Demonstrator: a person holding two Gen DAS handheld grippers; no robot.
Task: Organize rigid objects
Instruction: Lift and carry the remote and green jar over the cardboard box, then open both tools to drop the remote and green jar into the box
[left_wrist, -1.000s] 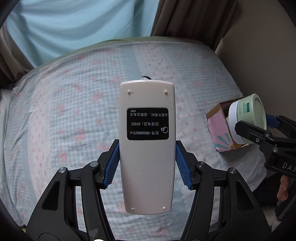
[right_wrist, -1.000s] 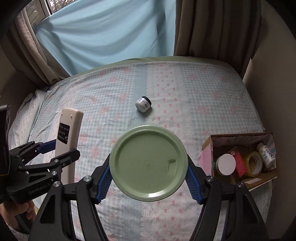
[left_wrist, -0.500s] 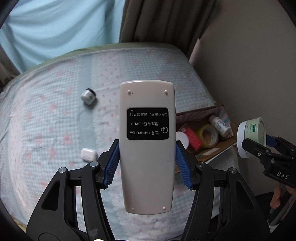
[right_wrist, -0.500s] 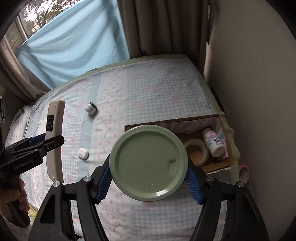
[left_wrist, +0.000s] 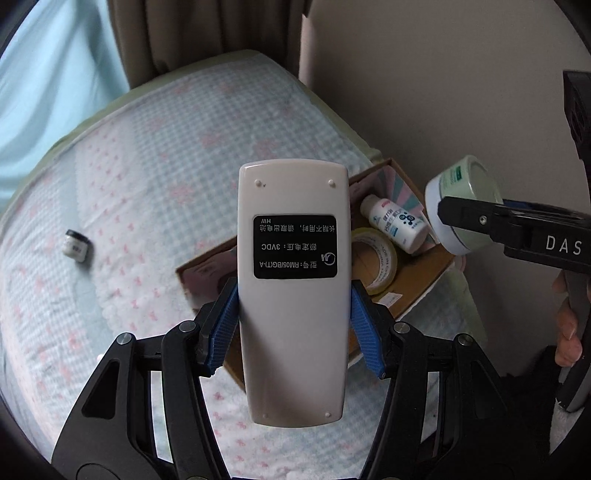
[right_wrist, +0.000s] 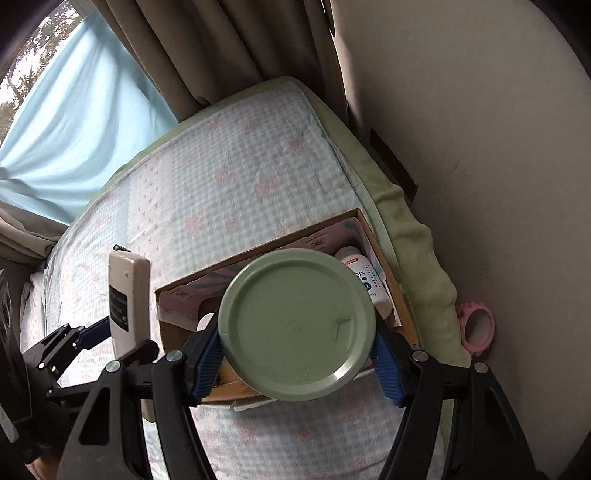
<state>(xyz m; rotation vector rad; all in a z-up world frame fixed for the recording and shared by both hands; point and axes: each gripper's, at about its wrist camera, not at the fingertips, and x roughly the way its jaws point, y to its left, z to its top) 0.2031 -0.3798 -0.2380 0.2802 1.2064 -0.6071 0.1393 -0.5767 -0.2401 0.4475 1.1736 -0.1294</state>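
Left claw (left_wrist: 293, 328): clamped on remote (left_wrist: 293, 291).
Right claw (right_wrist: 295, 356): clamped on jar (right_wrist: 297, 330).
Risk: both over crowded box (right_wrist: 375, 240) at bed's corner; releases may collide or miss.

Cardboard box (right_wrist: 373, 236) interior mostly hidden behind green-lidded jar (right_wrist: 295, 336), white bottle (right_wrist: 364, 280) half covered — bedsheet (right_wrist: 229, 177) blurred

Soft, dim daylight enters through the pale blue sheer curtain (right_wrist: 74, 147); shadows are faint; fisheye bending and dark vignetting at edges; the checked quilted bedspread (left_wrist: 147, 192) shows motion blur
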